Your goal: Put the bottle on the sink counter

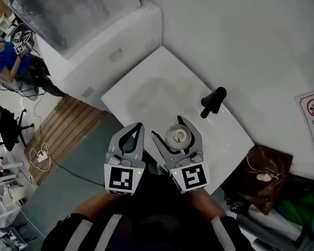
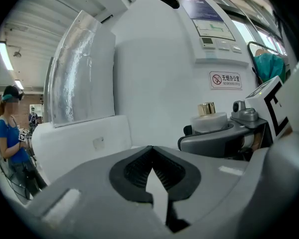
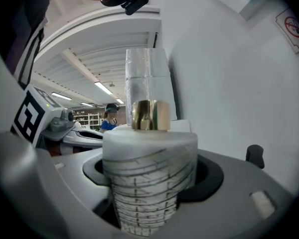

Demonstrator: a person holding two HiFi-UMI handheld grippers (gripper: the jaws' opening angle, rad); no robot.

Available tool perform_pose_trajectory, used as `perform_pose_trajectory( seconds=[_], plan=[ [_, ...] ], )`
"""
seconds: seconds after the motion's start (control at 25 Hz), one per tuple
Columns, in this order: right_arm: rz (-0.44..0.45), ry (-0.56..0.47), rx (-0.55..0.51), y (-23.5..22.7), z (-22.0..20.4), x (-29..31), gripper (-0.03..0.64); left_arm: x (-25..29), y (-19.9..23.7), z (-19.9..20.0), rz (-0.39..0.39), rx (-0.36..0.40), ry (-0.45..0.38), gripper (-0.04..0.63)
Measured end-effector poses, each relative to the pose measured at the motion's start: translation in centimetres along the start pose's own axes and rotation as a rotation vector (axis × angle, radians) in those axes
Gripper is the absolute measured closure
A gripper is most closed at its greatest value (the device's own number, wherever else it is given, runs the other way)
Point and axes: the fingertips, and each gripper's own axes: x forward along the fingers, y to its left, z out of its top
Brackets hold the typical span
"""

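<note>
We are pinching the bottle point(image 1: 178, 135) in the right gripper point(image 1: 167, 127), its jaws spread wide around the frosted body below the gold cap point(image 3: 149, 114). We are holding it upright over the white sink point(image 1: 146, 95), near the black faucet point(image 1: 213, 101), and it is not yet standing on the counter point(image 1: 235, 137). The left gripper point(image 1: 139, 125) is hanging just beside it, jaws pressed together on nothing.

We are judging the main risk to be where the bottle is set down. The flat rim looks narrow, so if we are releasing over the slope of the basin, the bottle is likely to tip and roll into the bowl. Too close to the outer edge, it could go over the side. The round, smooth body could also twist in the pads if we are lowering it at a tilt. With the faucet and the idle gripper so close, either could knock the bottle as we are pulling away.
</note>
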Motion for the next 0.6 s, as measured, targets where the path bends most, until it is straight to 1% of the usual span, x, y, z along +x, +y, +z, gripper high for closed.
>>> perform_pose_trajectory(
  seconds=[0.16,0.24,0.4,0.6],
  plan=[
    [-0.042,0.021,0.003,-1.6,-0.3,3.1,0.278,2.4,2.4,-0.5,-0.009,-0.008,0.004,0.597],
    [-0.058,0.032,-0.018,-2.6,-0.8,4.4,0.278,3.7,3.5,-0.8,-0.006,-0.016,0.008,0.597],
    [-0.079,0.037,-0.044,-4.4,-1.1,7.9,0.278,6.5,5.7,-1.4,-0.008,-0.032,0.015,0.597],
    [-0.106,0.044,-0.041,-6.3,-1.9,11.8,0.278,9.7,7.4,-2.8,-0.016,-0.042,0.039,0.596]
  ],
)
